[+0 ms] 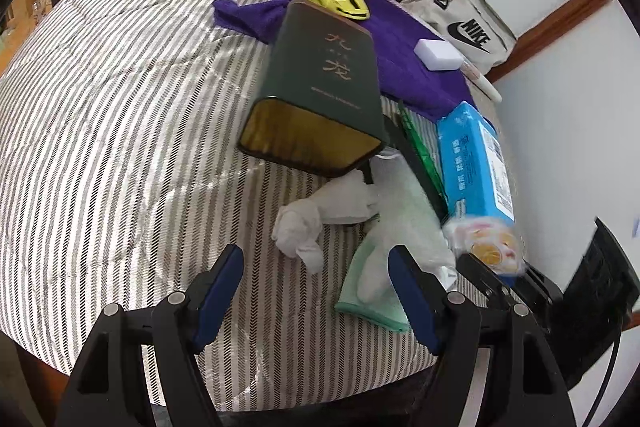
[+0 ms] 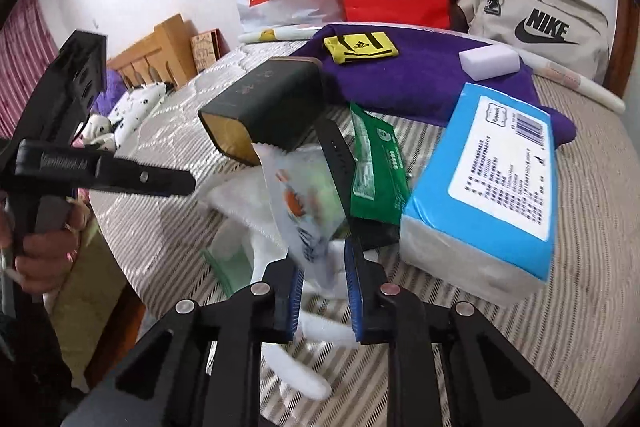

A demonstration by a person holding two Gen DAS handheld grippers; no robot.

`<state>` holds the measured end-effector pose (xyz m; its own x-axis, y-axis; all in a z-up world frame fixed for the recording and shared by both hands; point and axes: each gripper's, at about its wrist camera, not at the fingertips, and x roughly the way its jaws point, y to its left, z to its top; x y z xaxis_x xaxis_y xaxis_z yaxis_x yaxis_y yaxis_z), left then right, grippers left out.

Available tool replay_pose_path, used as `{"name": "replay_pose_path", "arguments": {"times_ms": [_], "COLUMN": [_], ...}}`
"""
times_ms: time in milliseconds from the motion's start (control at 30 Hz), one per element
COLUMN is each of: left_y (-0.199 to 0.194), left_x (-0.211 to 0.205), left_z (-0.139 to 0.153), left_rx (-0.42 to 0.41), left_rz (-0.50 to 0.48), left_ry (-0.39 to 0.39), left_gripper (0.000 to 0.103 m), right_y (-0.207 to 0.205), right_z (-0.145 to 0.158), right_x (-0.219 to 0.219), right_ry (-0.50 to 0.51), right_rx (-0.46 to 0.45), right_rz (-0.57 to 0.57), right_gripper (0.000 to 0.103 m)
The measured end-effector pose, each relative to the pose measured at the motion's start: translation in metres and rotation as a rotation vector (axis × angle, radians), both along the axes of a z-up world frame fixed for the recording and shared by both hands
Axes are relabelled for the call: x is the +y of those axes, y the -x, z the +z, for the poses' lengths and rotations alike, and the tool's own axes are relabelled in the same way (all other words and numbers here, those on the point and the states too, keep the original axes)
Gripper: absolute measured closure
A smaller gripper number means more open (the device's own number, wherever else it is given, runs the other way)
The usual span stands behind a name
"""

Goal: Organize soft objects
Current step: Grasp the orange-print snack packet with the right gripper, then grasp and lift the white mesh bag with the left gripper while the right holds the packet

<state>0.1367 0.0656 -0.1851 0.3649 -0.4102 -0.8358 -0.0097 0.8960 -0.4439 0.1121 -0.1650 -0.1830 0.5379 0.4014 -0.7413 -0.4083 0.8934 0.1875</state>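
Purple towel (image 2: pixel 400 83) serves as the ref. landmark; it lies flat at the far end of the striped bed cover (image 1: pixel 120 147), likely as a sorting base, since a yellow sports cloth (image 2: pixel 362 47) and a white sponge block (image 2: pixel 489 61) already sit on it.

Items not yet sorted form a loose pile just in front of the towel:
- Dark green tin (image 1: pixel 320 83): on its side, open end toward the cameras, far end overlapping the towel's near edge. Hard item, prob. not part of the sort.
- Blue tissue pack (image 2: pixel 492 187): right of the pile, far corner touching the towel.
- Green sachet (image 2: pixel 376 171): between tin and tissue pack.
- White cloth (image 1: pixel 316 215) and pale green cloth (image 1: pixel 384 267): nearest the cameras, well clear of the towel.

Tools:
- R gripper (image 2: pixel 324 291): fingers drawn close together, clamped on a thin clear printed packet (image 2: pixel 304 203) standing up out of the pile. Grip is at the packet's lower edge, prob. to lift it clear w/o dragging the cloths below.
- L gripper (image 1: pixel 316 291): fingers wide apart, nothing between them, hovering over bare cover beside the white cloth. Appears on standby.
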Motion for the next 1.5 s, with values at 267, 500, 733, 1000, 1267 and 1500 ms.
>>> {"name": "replay_pose_path", "arguments": {"times_ms": [267,500,733,1000,1267,1500], "left_y": [0.004,0.006,-0.005,-0.023,-0.021,-0.016], "left_x": [-0.012,-0.025,-0.065,-0.085,-0.091,-0.088], "left_z": [0.01,0.012,0.018,-0.004,-0.007,-0.011], "left_rx": [-0.072,-0.098,-0.147,-0.102,-0.118,-0.129], "left_rz": [-0.046,-0.078,-0.188,-0.2,-0.217,-0.205], "left_ry": [-0.019,-0.021,-0.095,-0.128,-0.174,-0.175], "left_gripper": [0.031,0.031,0.03,0.03,0.031,0.031], "right_y": [-0.007,0.007,0.032,0.027,0.006,-0.012], "right_z": [0.003,0.017,0.016,-0.007,-0.018,-0.028], "right_x": [-0.004,-0.023,-0.049,-0.056,-0.05,-0.044], "right_ry": [-0.025,-0.017,0.003,-0.05,-0.195,-0.322], "right_rx": [-0.03,-0.057,-0.031,0.008,0.026,0.061], "right_rz": [-0.015,-0.035,-0.052,-0.08,-0.065,-0.105], "right_gripper": [0.094,0.094,0.095,0.09,0.059,0.086]}}
